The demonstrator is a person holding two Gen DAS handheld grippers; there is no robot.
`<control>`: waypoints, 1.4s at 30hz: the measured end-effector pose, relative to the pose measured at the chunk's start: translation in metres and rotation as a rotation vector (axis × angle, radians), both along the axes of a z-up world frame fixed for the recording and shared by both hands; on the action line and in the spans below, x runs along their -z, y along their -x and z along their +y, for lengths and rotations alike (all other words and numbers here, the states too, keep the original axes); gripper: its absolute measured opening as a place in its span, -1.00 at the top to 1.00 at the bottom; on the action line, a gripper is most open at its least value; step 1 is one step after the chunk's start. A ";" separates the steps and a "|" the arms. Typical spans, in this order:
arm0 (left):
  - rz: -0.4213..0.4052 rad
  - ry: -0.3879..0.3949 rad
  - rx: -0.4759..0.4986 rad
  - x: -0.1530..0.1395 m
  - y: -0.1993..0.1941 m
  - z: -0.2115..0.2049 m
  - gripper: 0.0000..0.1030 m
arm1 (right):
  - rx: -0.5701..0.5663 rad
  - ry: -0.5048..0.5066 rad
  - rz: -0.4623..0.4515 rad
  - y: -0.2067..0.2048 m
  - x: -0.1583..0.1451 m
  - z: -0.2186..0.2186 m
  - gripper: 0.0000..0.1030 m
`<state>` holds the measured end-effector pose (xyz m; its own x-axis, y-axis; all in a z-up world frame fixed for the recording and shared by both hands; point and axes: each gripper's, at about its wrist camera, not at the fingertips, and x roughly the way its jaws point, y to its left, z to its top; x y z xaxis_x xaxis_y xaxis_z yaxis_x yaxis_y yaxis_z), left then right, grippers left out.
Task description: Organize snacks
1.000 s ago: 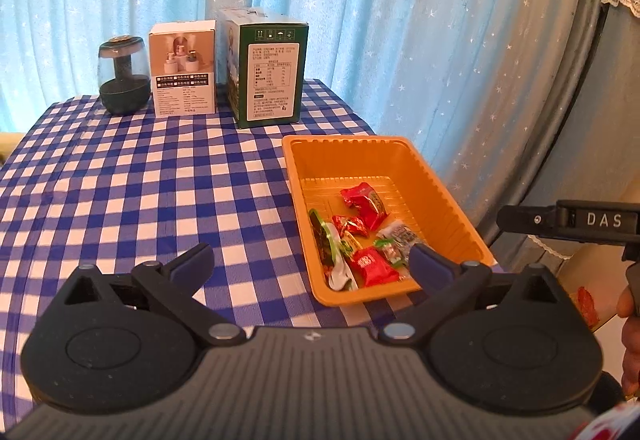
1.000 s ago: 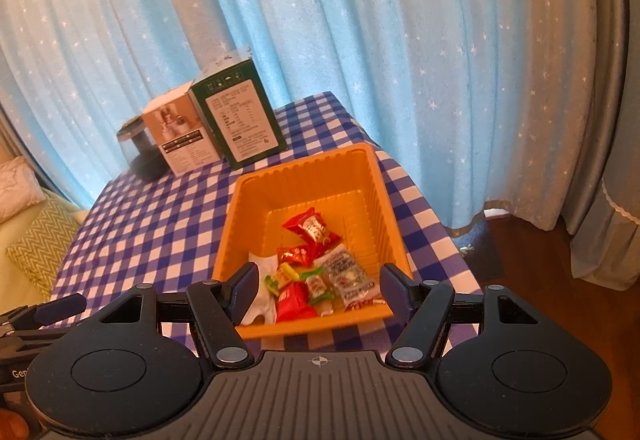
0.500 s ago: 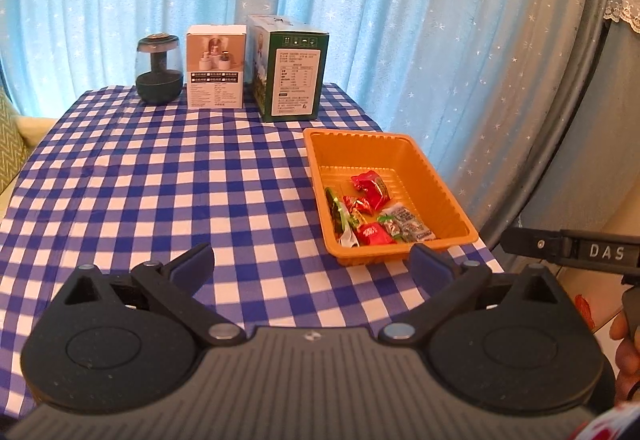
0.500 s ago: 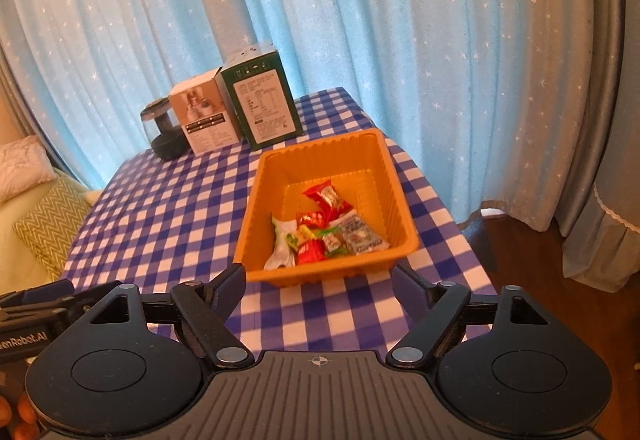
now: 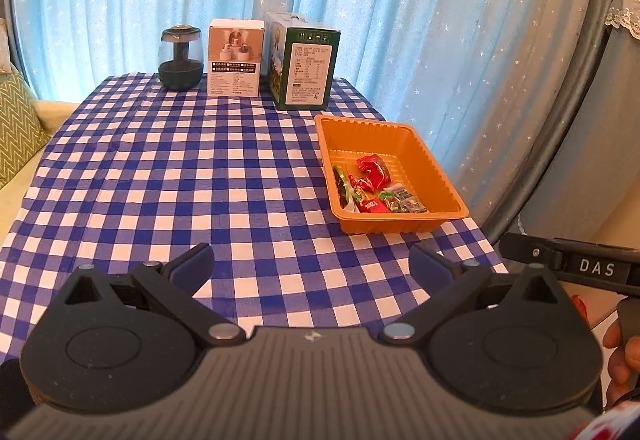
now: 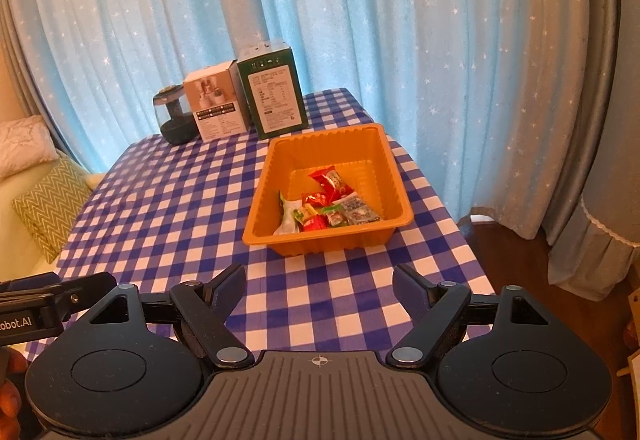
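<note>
Two grippers hang above the near edge of a table under a blue-and-white checked cloth, both empty. Largest on the cloth is the orange tray at its right side; at the far edge stand a green box, a white box just beside it and a dark glass jar. The left gripper has its jaws spread wide, holding nothing; the right gripper is likewise wide and bare. Smallest of all, the wrapped snacks — red, green and clear packets — lie heaped in the tray's near end. No loose snack shows on the cloth, so the gathering step looks finished — any next move would only need the grippers clear of the tray.
</note>
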<state>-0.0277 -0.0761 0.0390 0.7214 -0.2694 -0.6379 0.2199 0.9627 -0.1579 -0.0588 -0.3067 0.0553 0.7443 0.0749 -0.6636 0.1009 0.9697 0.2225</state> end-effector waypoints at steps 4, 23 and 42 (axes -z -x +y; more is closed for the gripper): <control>-0.013 0.000 -0.007 -0.008 0.015 0.001 -0.99 | -0.004 0.002 -0.006 0.012 -0.003 0.002 -0.56; -0.016 -0.031 -0.035 -0.023 0.059 0.009 -0.99 | -0.040 0.021 -0.050 0.051 -0.027 0.017 -0.56; -0.035 -0.047 -0.043 -0.026 0.068 0.016 -1.00 | -0.060 0.038 -0.046 0.062 -0.026 0.024 -0.56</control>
